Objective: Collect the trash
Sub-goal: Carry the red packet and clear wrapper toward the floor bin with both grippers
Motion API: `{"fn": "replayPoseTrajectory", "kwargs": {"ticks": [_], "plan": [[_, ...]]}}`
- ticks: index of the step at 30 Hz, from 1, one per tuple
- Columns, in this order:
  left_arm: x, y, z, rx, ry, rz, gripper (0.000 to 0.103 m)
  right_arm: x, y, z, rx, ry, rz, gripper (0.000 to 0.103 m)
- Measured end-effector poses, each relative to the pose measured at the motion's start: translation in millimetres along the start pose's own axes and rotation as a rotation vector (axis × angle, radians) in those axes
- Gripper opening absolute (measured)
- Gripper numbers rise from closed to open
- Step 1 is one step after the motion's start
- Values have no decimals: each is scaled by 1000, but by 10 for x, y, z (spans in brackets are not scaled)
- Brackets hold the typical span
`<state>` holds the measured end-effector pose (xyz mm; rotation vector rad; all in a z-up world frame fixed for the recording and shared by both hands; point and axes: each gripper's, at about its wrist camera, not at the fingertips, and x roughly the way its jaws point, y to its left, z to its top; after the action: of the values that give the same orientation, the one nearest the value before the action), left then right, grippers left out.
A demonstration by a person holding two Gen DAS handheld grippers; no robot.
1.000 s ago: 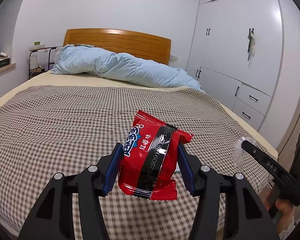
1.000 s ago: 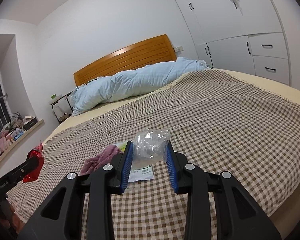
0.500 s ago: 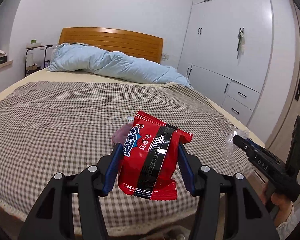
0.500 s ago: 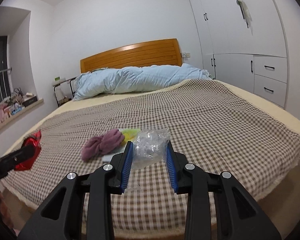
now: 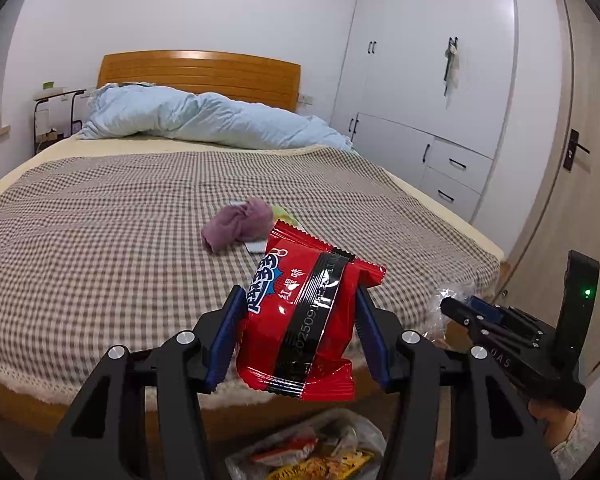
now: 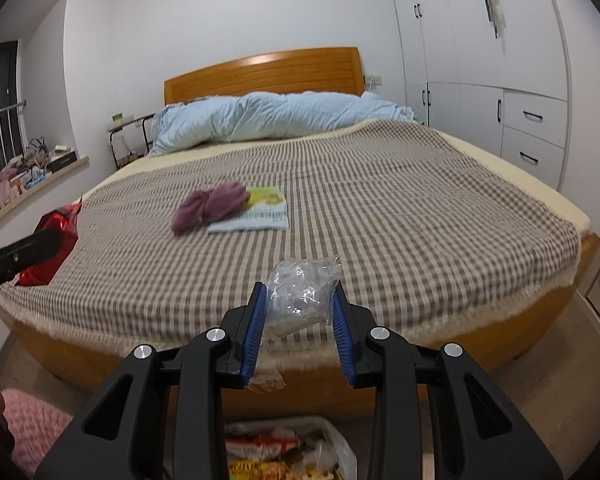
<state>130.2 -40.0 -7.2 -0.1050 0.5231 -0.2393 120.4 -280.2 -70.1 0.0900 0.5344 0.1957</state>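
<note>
My left gripper point(image 5: 296, 336) is shut on a red snack packet point(image 5: 304, 316), held upright beyond the foot of the bed. Seen from the right wrist, that red packet point(image 6: 54, 240) shows at the left edge. My right gripper point(image 6: 300, 320) is shut on a crumpled clear plastic wrapper point(image 6: 300, 296); in the left wrist view the wrapper point(image 5: 444, 312) and right gripper point(image 5: 460, 312) sit at the right. Below both grippers lies a trash bag point(image 5: 316, 452) full of wrappers, the same trash bag point(image 6: 288, 452) in the right wrist view.
The bed point(image 6: 380, 216) with a checked cover carries a purple cloth point(image 6: 208, 206), a magazine point(image 6: 260, 212) and a light blue duvet point(image 6: 276, 116) by the headboard. White wardrobes point(image 5: 432, 80) and a door point(image 5: 576, 184) stand to the right. A pink slipper point(image 6: 32, 424) lies on the floor.
Both grippers have pulled back from above the bed to past its foot and sunk a little, each keeping its load. The trash bag on the floor has come into view.
</note>
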Motion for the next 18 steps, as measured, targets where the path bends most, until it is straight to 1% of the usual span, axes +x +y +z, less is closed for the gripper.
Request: {"fn": "replayPoseTrajectory", "kwargs": {"ticks": [6,18], "plan": [[-48,-95,-265,22,40,-24,52,-67,-12,-286,-1,60,2,32],[-83,-107,-716,24,107,-43,52,-31,30,-846,-11,193,20,32]]}}
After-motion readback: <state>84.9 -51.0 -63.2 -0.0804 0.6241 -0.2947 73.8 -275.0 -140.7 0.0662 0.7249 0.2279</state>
